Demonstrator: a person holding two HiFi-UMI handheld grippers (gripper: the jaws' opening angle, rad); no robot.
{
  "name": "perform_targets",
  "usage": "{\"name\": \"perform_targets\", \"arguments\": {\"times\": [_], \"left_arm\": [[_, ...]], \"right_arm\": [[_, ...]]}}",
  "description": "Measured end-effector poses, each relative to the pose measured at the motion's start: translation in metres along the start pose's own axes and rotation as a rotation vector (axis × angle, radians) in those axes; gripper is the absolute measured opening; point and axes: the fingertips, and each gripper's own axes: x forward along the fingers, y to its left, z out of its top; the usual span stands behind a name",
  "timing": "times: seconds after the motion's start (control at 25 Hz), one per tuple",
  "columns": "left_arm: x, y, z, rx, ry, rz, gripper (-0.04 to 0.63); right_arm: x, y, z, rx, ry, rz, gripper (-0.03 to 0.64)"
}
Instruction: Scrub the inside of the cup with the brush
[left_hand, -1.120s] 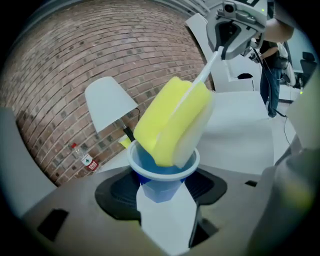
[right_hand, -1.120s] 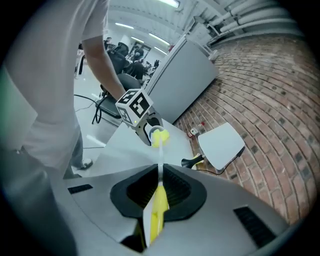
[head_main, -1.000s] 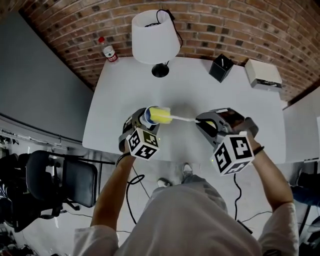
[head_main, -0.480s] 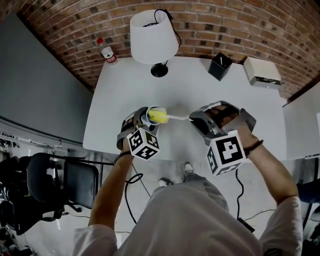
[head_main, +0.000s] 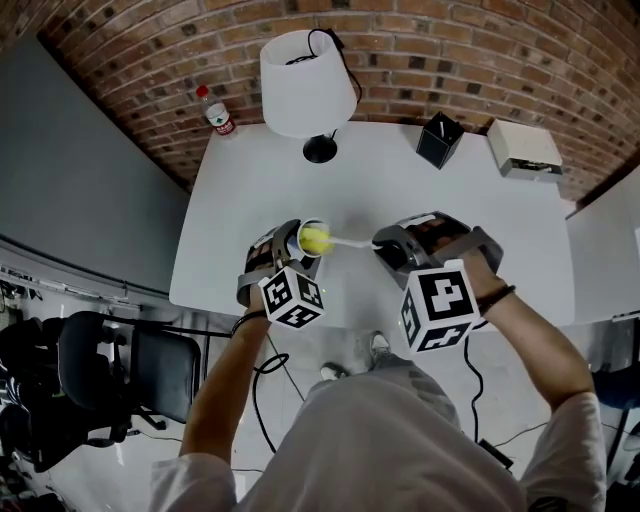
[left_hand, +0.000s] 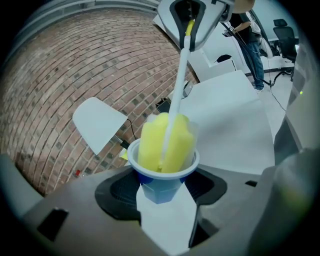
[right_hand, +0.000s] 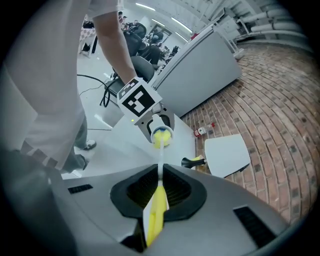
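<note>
My left gripper (head_main: 292, 254) is shut on a small blue cup (left_hand: 161, 176) with a white rim, held above the white table (head_main: 480, 230) with its mouth turned toward the right gripper. The brush (left_hand: 166, 141) has a yellow sponge head pushed into the cup, about half of it showing above the rim. Its thin white stem (head_main: 352, 241) runs to my right gripper (head_main: 385, 244), which is shut on the yellow handle (right_hand: 156, 212). In the right gripper view the cup (right_hand: 162, 134) and sponge show at the stem's far end.
A white-shaded lamp (head_main: 305, 85) stands at the table's far edge. A black pen holder (head_main: 440, 137) and a white box (head_main: 525, 150) sit at the far right. A bottle (head_main: 217, 111) stands off the far-left corner. A black chair (head_main: 120, 365) is at left.
The sponge head has gone deeper into the cup, and the right gripper has moved left toward the left gripper. The left gripper has stayed nearly in place.
</note>
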Motion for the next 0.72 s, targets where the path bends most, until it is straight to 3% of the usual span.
{"name": "perform_targets", "arguments": {"times": [0.24, 0.72], "left_arm": [[-0.004, 0.001, -0.003, 0.003, 0.007, 0.026, 0.287], [-0.007, -0.006, 0.001, 0.079, 0.013, 0.058, 0.287]], "right_arm": [[0.005, 0.004, 0.001, 0.163, -0.036, 0.07, 0.028], [0.009, 0.012, -0.001, 0.46, -0.076, 0.215, 0.028]]}}
